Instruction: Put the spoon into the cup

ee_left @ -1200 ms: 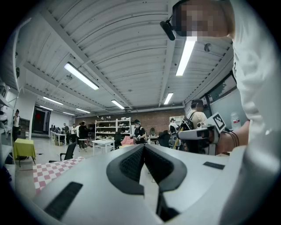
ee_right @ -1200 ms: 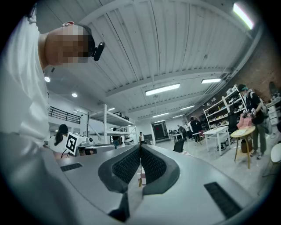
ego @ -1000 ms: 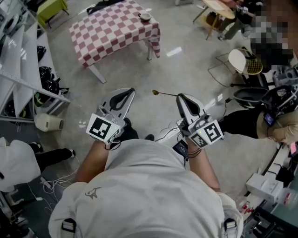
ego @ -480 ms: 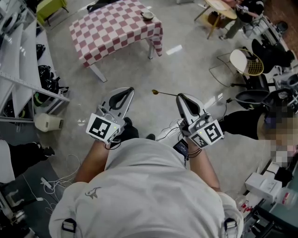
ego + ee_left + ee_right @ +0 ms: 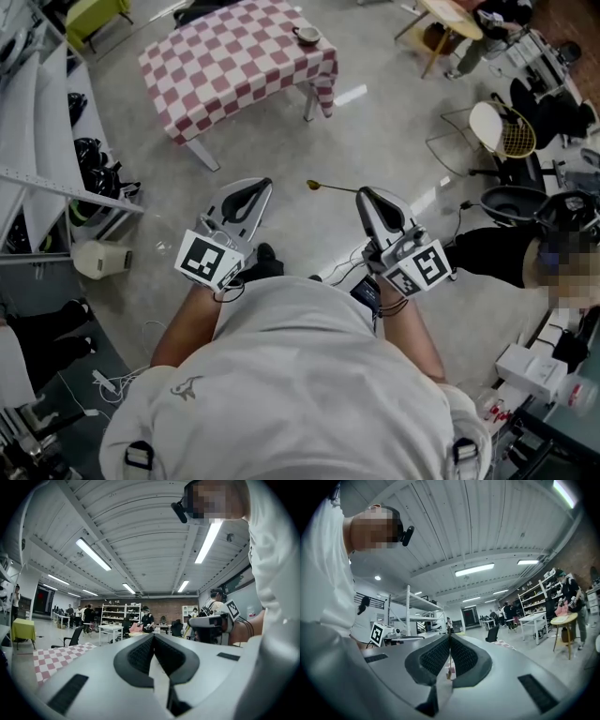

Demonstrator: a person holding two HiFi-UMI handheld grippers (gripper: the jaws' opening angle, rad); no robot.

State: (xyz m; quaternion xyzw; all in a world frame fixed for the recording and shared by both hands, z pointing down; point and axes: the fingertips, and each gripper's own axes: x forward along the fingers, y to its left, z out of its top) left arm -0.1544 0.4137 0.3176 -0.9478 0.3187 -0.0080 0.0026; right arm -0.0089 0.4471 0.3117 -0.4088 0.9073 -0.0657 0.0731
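Tablecloth [image 5: 225, 66] red-and-white check, cup [image 5: 307, 36] on it looks dark with a paler inside, floor [image 5: 375, 131] plain grey. Spoon [image 5: 328, 187] gold-brown; left gripper [image 5: 262, 184] and right gripper [image 5: 361, 193] both pale grey-white shells, black ribbed lining inside the jaws, black-and-white square markers on each. Shirt [image 5: 291, 384] off-white with small grey logo, chair [image 5: 89, 14] yellow-green.

grey concrete floor [image 5: 375, 141], checkered table [image 5: 225, 66], white shelving [image 5: 56, 122], ceiling strip lights [image 5: 93, 554]
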